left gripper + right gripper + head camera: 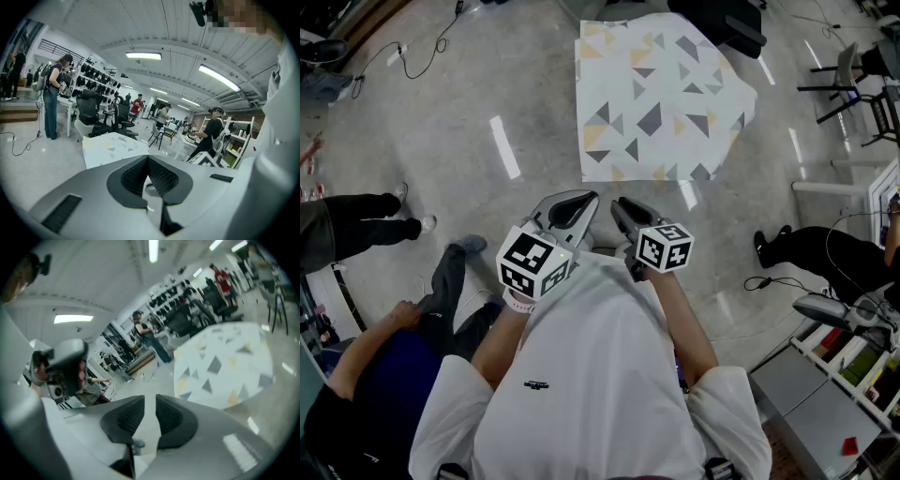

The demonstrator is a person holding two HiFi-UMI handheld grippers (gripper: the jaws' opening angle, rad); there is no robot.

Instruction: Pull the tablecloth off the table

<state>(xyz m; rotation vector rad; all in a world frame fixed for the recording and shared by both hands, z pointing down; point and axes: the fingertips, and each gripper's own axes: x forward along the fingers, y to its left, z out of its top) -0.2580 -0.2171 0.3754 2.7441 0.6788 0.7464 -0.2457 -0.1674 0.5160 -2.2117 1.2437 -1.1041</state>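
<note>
The tablecloth [661, 98], white with grey and yellow triangles, covers a table some way ahead of me on the floor. It also shows in the left gripper view as the tablecloth [110, 147], and in the right gripper view as the tablecloth [225, 364]. Both grippers are held close to my chest, well short of the cloth. My left gripper [577, 202] has its pads meeting at the tips [148, 159] and holds nothing. The right gripper [623, 210] shows a narrow gap between its pads [150, 401], and nothing is between them.
A person [366, 375] sits at the lower left, with another person's legs [356, 220] at the left and more legs [825, 253] at the right. A black chair [722, 23] stands behind the table, office chairs [853, 75] at the top right, a shelf unit [844, 366] at the lower right, and a cable [422, 52] lies on the floor.
</note>
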